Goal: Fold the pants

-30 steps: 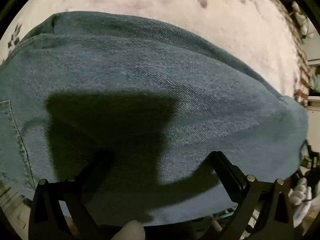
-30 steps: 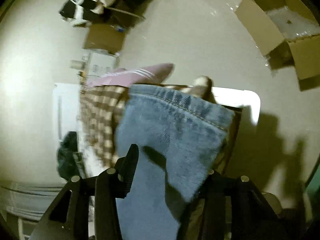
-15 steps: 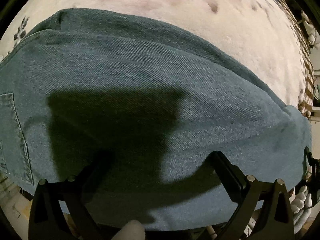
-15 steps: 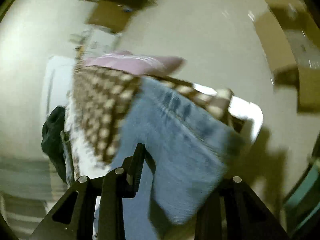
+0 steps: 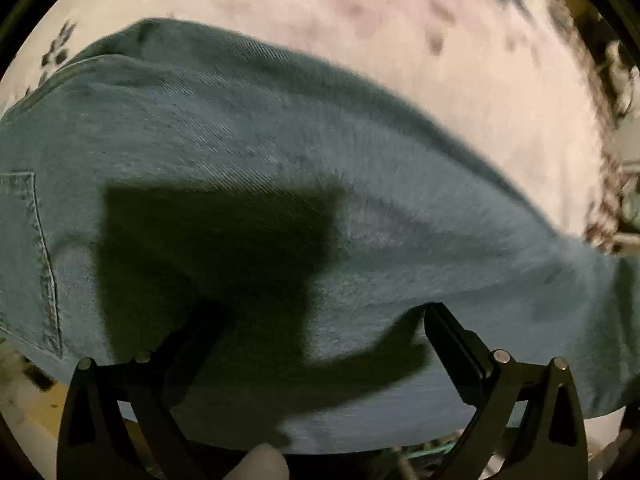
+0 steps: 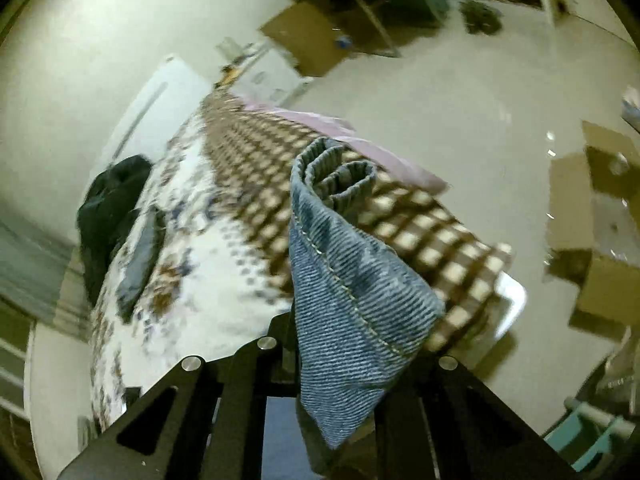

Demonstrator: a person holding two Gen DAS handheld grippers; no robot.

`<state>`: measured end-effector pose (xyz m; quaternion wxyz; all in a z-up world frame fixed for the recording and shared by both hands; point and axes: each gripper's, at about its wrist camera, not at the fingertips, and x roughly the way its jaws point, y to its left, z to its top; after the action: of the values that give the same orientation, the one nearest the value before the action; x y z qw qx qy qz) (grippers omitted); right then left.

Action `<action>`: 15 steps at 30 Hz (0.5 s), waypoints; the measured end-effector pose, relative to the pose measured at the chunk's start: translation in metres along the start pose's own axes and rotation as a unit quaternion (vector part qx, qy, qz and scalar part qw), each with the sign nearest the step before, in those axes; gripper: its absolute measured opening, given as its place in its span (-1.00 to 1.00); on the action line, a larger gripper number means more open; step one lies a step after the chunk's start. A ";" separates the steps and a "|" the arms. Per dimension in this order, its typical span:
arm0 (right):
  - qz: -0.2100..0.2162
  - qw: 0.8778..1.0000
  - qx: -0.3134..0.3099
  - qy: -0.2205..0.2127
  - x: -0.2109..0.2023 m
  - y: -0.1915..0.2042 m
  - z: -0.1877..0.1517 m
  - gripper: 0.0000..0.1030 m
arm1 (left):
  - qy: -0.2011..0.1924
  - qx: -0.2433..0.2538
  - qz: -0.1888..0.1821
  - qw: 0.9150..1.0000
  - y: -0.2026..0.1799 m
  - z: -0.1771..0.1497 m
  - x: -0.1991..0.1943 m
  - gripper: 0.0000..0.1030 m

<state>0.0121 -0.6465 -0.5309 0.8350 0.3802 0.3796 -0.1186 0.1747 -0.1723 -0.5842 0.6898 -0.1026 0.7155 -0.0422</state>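
Note:
Blue denim pants (image 5: pixel 280 160) lie on the flowered bed sheet (image 5: pixel 360 20) and fill most of the left wrist view; a back pocket seam shows at the far left. My left gripper (image 5: pixel 320 312) hovers over the denim with its fingers wide apart and nothing between them. My right gripper (image 6: pixel 344 320) is shut on a hemmed end of the pants (image 6: pixel 352 272), held up above the bed; the cloth stands up and curls over between the fingers.
In the right wrist view the bed carries a flowered sheet (image 6: pixel 192 240), a brown checked blanket (image 6: pixel 280 168), a pink garment (image 6: pixel 360 148) and a dark garment (image 6: pixel 112 208). Cardboard boxes (image 6: pixel 608 240) stand on the pale floor to the right; clutter lies at the far side.
My right gripper has swung with the pant end in it, so the view turned toward the bed and the hem now curls upward. My left gripper has barely shifted over the denim.

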 end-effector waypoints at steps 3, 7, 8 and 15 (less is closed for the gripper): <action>0.019 0.999 -0.037 0.010 0.004 0.036 -0.001 -0.77 | -0.030 -0.008 -0.021 0.999 0.012 -0.001 -0.021 1.00; 0.047 0.994 -0.095 0.039 0.017 0.090 -0.020 -0.77 | -0.085 -0.003 -0.008 0.996 0.032 -0.008 -0.057 1.00; 0.051 0.991 -0.112 0.047 0.020 0.105 -0.028 -0.77 | -0.099 -0.006 -0.007 0.995 0.043 -0.011 -0.067 1.00; 0.085 0.965 -0.219 0.116 0.069 0.213 -0.125 -0.77 | -0.145 -0.049 -0.003 0.988 0.124 -0.028 -0.120 1.00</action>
<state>0.0951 -0.4048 -0.5178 0.8552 0.2301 0.4569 0.0834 0.1396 -0.0294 -0.4902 0.7801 -0.1430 0.6091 0.0060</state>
